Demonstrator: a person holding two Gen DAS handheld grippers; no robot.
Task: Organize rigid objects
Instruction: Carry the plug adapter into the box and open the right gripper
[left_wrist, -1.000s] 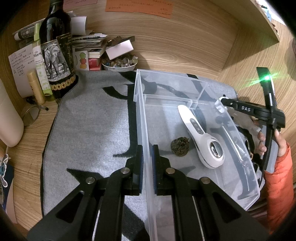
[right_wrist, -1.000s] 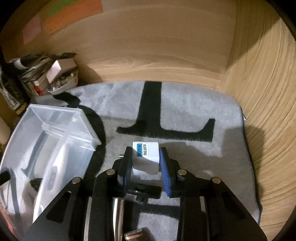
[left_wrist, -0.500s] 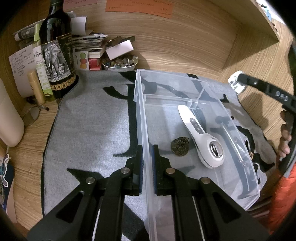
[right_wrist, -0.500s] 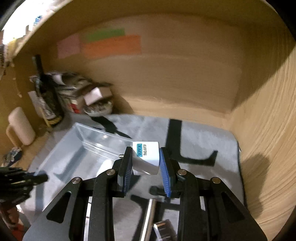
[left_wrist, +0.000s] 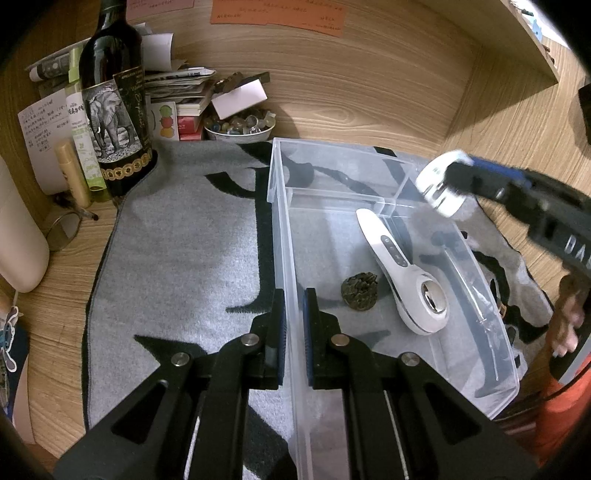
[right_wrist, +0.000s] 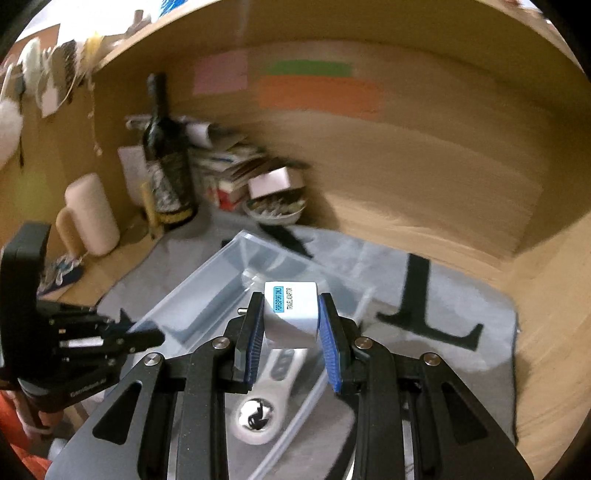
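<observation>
My left gripper (left_wrist: 293, 314) is shut on the left wall of a clear plastic bin (left_wrist: 280, 236) that rests on a grey mat. The bin holds a white handheld device (left_wrist: 402, 273) and a small dark lump (left_wrist: 359, 291). My right gripper (right_wrist: 291, 325) is shut on a white travel adapter (right_wrist: 293, 314) and holds it in the air above the bin (right_wrist: 207, 295). It shows in the left wrist view (left_wrist: 443, 188) over the bin's far right corner. The device (right_wrist: 273, 391) lies below the adapter.
A dark wine bottle (left_wrist: 114, 107), a stack of papers and boxes (left_wrist: 184, 96) and a bowl of small stones (left_wrist: 240, 127) stand at the back left. A cream cylinder (left_wrist: 18, 240) lies at the left. Wooden walls close the back and right.
My right gripper has lifted the travel adapter off the mat and carried it left, over the bin. My left gripper has held still on the bin wall.
</observation>
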